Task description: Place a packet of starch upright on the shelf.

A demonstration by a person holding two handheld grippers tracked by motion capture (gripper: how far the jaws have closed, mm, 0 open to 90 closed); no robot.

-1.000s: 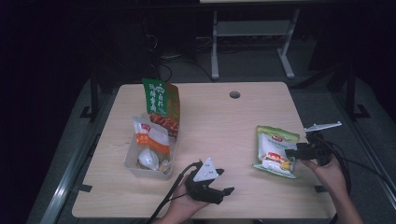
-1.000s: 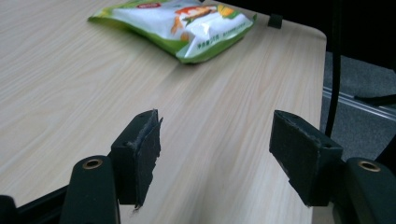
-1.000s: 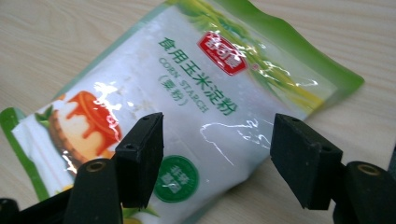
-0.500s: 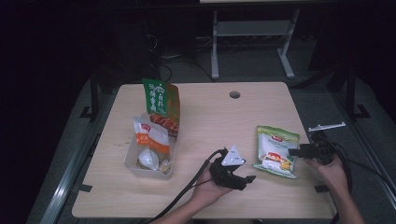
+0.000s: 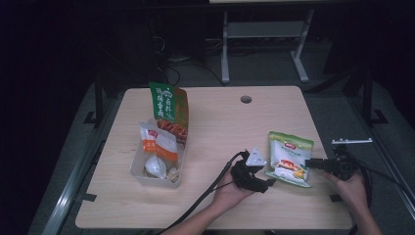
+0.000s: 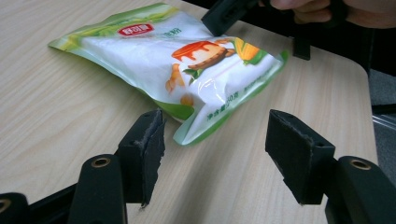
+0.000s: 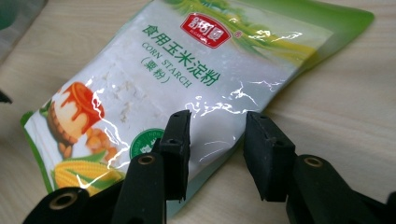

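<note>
High view: the corn starch bag (image 5: pixel 289 158) lies flat on the right half of the wooden surface (image 5: pixel 220 122), its long axis running away from the person, between the two hands; the left hand-held gripper (image 5: pixel 261 184) sits just beside the bag's near left corner, and the right hand-held gripper (image 5: pixel 310 163) points in at its right edge. In the left gripper view the jaws stand wide apart and empty, the bag's green corner just ahead of the gap; in the right gripper view the jaws are apart too, over the bag's lower edge with nothing clamped, though whether they touch the film I cannot tell. The right one looks nearer to a grip. Well apart at the left, a clear bin (image 5: pixel 157 177) holds other packets.
</note>
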